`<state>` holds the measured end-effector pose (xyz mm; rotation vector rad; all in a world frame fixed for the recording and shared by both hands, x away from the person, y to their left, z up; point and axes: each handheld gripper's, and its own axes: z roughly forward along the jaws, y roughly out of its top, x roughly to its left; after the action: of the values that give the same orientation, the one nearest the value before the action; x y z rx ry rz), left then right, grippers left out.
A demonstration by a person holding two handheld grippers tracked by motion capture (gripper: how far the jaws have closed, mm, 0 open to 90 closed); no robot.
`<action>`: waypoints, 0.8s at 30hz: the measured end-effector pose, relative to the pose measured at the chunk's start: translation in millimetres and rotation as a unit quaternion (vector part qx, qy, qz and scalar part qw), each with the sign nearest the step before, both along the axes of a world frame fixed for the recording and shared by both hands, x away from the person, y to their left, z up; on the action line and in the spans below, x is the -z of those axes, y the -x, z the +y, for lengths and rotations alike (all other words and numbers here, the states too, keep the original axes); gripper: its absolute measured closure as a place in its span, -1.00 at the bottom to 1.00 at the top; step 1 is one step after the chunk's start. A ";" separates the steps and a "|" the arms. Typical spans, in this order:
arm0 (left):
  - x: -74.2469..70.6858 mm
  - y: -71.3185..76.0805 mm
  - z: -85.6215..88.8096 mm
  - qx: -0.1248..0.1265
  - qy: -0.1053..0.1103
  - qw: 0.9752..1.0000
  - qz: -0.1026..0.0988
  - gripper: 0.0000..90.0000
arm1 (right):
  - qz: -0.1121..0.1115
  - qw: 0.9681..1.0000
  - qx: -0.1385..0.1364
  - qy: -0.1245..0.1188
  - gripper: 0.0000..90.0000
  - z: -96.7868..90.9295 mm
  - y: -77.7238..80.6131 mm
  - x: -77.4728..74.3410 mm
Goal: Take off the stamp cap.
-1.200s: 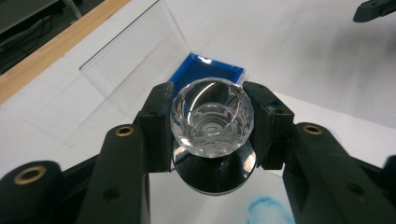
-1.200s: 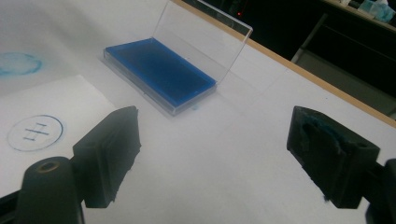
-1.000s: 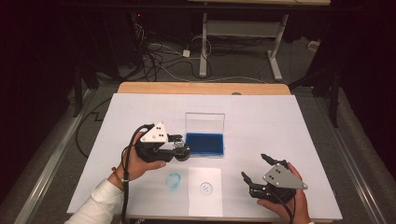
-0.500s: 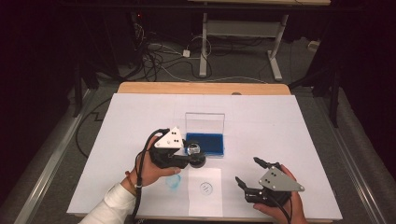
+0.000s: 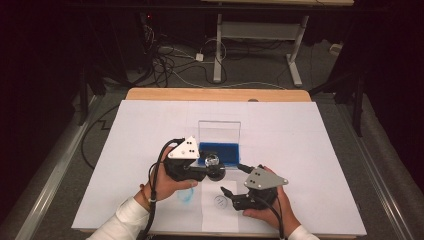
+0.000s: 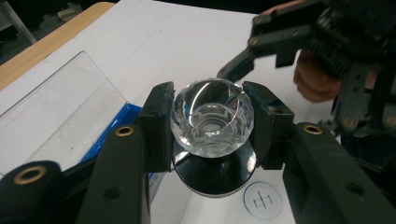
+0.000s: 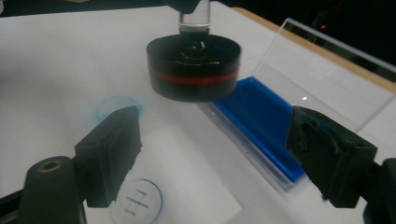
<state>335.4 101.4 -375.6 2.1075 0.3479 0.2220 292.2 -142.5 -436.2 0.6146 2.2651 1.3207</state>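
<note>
We hold the stamp [image 6: 212, 122] in the left tongs [image 5: 214, 166], clamped on its faceted crystal knob, with the black base and its red band hanging clear of the bench [image 5: 310, 130]. Over the last second we have carried it from beside the blue ink pad [image 5: 224, 153] towards six o'clock, so it now hovers just off the pad's near edge, above the white sheet [image 5: 212, 215]. The right tongs [image 5: 227, 195] have slid in from four o'clock and now sit close under the stamp, jaws apart and empty, pointing at ten o'clock towards its base. On the sheet lies one finished round print [image 7: 136, 200], with a fainter blue ring [image 7: 116, 108] at nine o'clock from it. We judge the inking is done and the next press is near; the right tongs look set to steady the base or take it over.
</note>
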 end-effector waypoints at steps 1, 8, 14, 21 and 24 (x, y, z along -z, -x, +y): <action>0.8 0.3 -0.2 0.000 0.003 1.000 0.002 0.22 | 0.003 1.000 0.001 0.003 -0.58 4.4 -1.3 2.1; 1.0 3.9 -1.9 0.004 0.009 1.000 0.002 0.22 | 0.011 1.000 -0.021 -0.015 -0.50 25.7 -4.8 7.8; 0.5 6.5 -3.3 0.009 0.011 1.000 0.003 0.22 | -0.005 1.000 -0.011 -0.014 -0.30 28.0 -5.0 7.9; 1.6 7.5 -4.1 0.008 0.013 1.000 0.005 0.22 | -0.009 1.000 -0.010 -0.008 -0.20 29.4 -2.6 7.1; 2.0 8.3 -4.8 0.009 0.014 1.000 0.005 0.22 | -0.009 1.000 -0.009 -0.006 -0.20 30.0 -2.7 8.1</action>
<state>327.1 96.5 -377.6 2.0844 0.3360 0.1959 294.9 -112.5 -444.3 0.5854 2.2548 1.3429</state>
